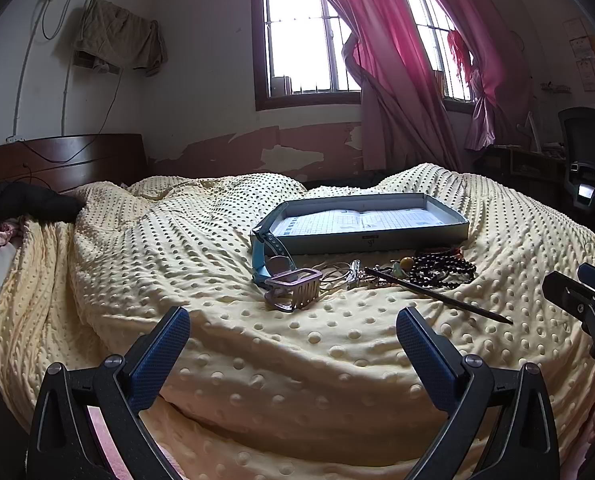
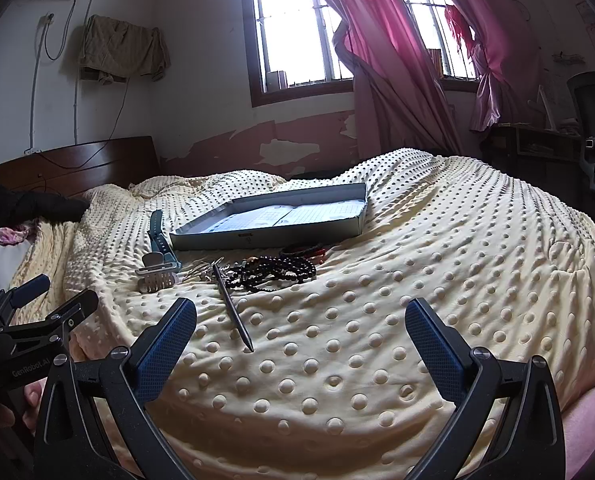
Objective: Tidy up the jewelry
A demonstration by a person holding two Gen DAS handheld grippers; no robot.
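A yellow dotted blanket [image 2: 377, 340] covers the bed, where a shallow grey box [image 2: 281, 226] lies open beyond a row of jewelry waiting to be sorted. Just before the box sit dark beads [image 2: 281, 270], a blue watch [image 1: 267, 256], a hair clip [image 1: 295, 288] and a long dark hairpin [image 2: 233, 308]. The hairpin's long axis runs toward the right claw [image 2: 301, 344], its tip ending between the released fingers, making that hand the nearer one. The left claw [image 1: 293, 340], also spread and empty, faces the hair clip, well apart. Nothing blocks either approach.
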